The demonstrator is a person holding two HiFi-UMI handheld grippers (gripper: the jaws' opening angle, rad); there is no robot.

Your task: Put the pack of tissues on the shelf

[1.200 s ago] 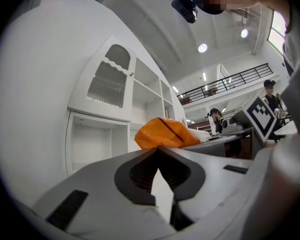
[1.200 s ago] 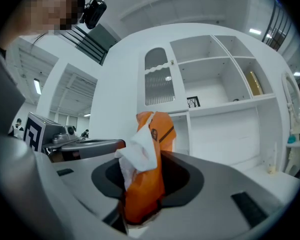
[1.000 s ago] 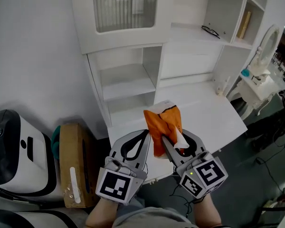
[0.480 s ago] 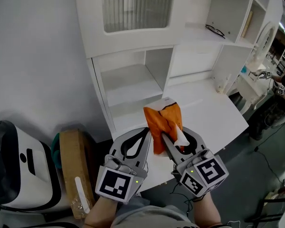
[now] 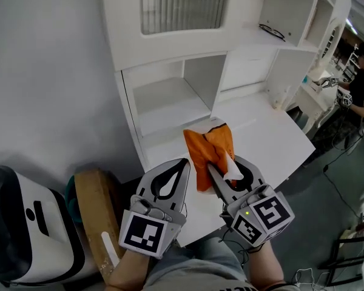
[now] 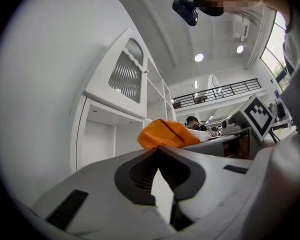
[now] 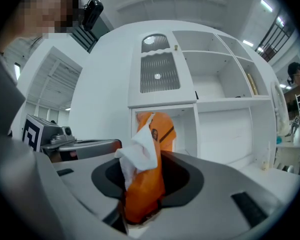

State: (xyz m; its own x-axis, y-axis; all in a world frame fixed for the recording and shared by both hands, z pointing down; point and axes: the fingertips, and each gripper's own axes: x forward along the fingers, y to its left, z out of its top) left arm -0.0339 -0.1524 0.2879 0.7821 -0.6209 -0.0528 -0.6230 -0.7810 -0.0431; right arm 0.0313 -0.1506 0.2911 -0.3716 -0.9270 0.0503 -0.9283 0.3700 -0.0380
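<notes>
Right gripper [image 5: 223, 166] is clamped on the pack of tissues [image 5: 206, 152]: both jaws press the orange pack's lower end, w/ the rest standing up past the fingertips. A white tissue [image 5: 232, 170] sticks out of the pack on the right side, draped over the jaw.

Left gripper [image 5: 183, 162] sits just beside it, jaws together & nothing btwn them; its tips lie next to the pack's left edge, can't tell if touching. Both grippers are held close to the person's body, marker cubes nearest the camera.

The pack is up in the air over the front part of the white counter [image 5: 264, 139], not on any shelf.

To the left, low by the wall: a brown cardboard box [image 5: 92, 206] & a white-and-black machine [image 5: 21, 229].

Behind the counter is the white cabinet unit. Directly beyond the pack is an open shelf [image 5: 168, 105], w/ another level below it. Above it, a door w/ ribbed glass [image 5: 182, 5]. Further right & higher, a pair of glasses [image 5: 271, 33] lies on an upper shelf.

Far right, a person in dark clothes [image 5: 361, 90] stands by other furniture.
</notes>
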